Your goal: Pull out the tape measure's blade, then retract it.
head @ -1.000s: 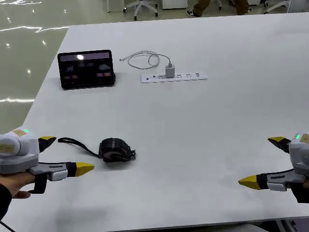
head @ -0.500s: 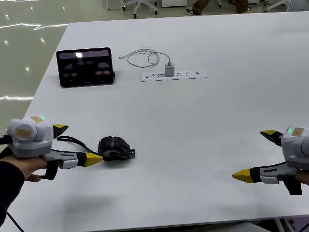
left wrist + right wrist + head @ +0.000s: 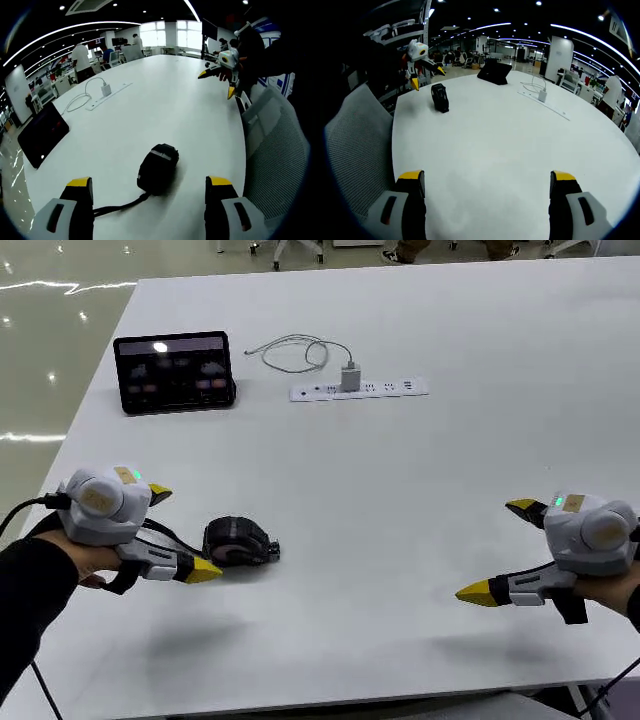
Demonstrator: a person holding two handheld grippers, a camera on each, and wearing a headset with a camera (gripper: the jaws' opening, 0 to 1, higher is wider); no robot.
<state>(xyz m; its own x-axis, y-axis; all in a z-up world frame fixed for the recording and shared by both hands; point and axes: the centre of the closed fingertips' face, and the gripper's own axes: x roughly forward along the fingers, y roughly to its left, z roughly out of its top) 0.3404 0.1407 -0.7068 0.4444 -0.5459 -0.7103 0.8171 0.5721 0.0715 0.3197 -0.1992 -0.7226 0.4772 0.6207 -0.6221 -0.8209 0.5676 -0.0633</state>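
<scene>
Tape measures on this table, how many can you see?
1. The black tape measure lies near the front left of the table, just ahead of the open left gripper, its strap trailing back between the jaws.

Open tabletop (image 3: 400, 500) right of tape measure (image 3: 238, 542), tablet (image 3: 173, 372), power strip (image 3: 358, 391) at far side

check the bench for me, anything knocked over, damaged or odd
Nothing stands out. The tape measure sits intact on the table, no blade drawn out, its strap trailing loose. The tablet stands propped, and the power strip lies flat with its charger plugged in.
</scene>
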